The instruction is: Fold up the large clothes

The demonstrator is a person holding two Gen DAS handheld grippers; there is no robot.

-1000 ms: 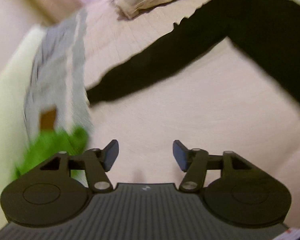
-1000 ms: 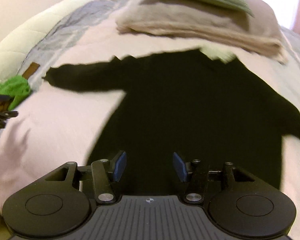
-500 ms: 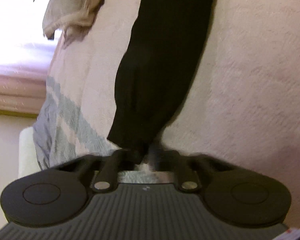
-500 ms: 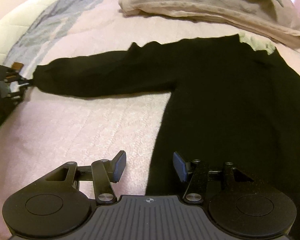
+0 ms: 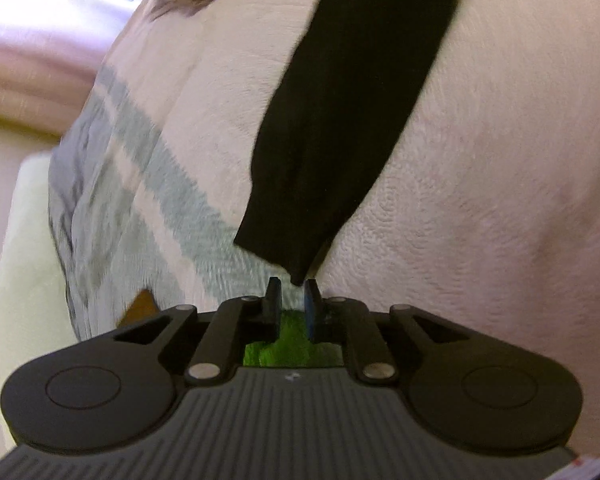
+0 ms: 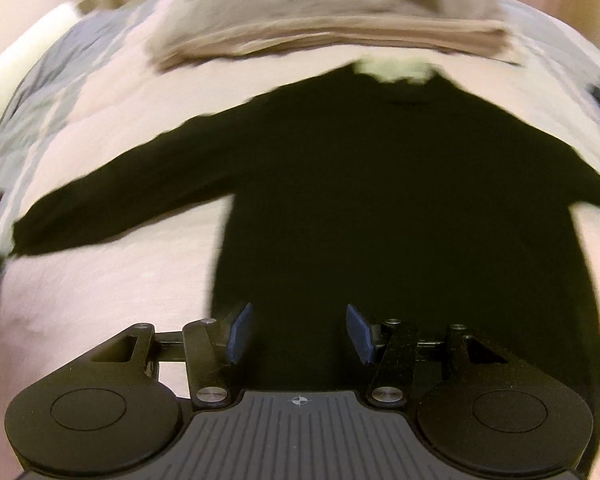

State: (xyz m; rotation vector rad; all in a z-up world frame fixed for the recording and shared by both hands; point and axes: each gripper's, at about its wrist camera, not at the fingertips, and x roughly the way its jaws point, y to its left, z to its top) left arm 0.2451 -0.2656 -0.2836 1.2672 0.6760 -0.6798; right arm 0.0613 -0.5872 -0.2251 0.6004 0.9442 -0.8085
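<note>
A black long-sleeved sweater (image 6: 400, 208) lies flat on the pink bedspread (image 6: 100, 300), both sleeves spread out sideways. In the left wrist view its left sleeve (image 5: 352, 120) runs up and away, and the pointed corner of the cuff (image 5: 296, 276) ends right at my left gripper (image 5: 293, 292). The jaws there stand a narrow gap apart, with green showing through the gap, and the cuff tip barely reaches between them. My right gripper (image 6: 298, 334) is open over the sweater's bottom hem, with nothing between its blue pads (image 6: 240, 332).
Folded beige bedding (image 6: 328, 28) is stacked at the head of the bed, just beyond the collar. A grey-striped blanket (image 5: 112, 200) hangs along the left side next to a cream mattress edge (image 5: 20, 260). Something green (image 5: 288, 344) lies below the left gripper.
My left gripper went to the sleeve cuff, shut on it and drew the sleeve out straight; its jaws have now parted slightly. The right gripper swung back over the hem's middle, still open.
</note>
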